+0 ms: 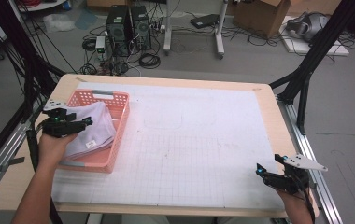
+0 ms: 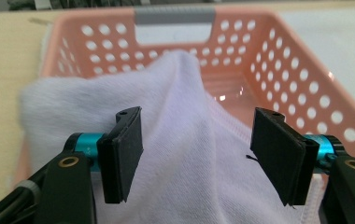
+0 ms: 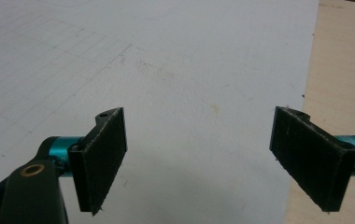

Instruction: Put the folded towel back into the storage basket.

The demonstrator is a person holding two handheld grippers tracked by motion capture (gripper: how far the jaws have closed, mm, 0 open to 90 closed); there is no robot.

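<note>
One white towel (image 2: pixel 185 140) heaped in the pink basket (image 2: pixel 306 93), soft, light, floppy. Left gripper (image 2: pixel 196 156) jaws wide, straddling a raised fold, nothing held; pinch that ridge. Right gripper (image 3: pixel 199 158) wide open, empty, over the white mat (image 3: pixel 166 70).

left hand-held gripper (image 2: pixel 196 156) jaws apart, right hand-held gripper (image 3: pixel 196 161) agape

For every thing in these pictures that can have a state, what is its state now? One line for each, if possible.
left gripper: open, jaws on either side of a raised fold of the cloth, not closed on it.
right gripper: open, holds nothing, over the white mat.
white cloth: bunched, lying in the basket, one edge over the basket's rim.
pink basket: upright on the table, holds the cloth.
white mat: flat on the table.
</note>
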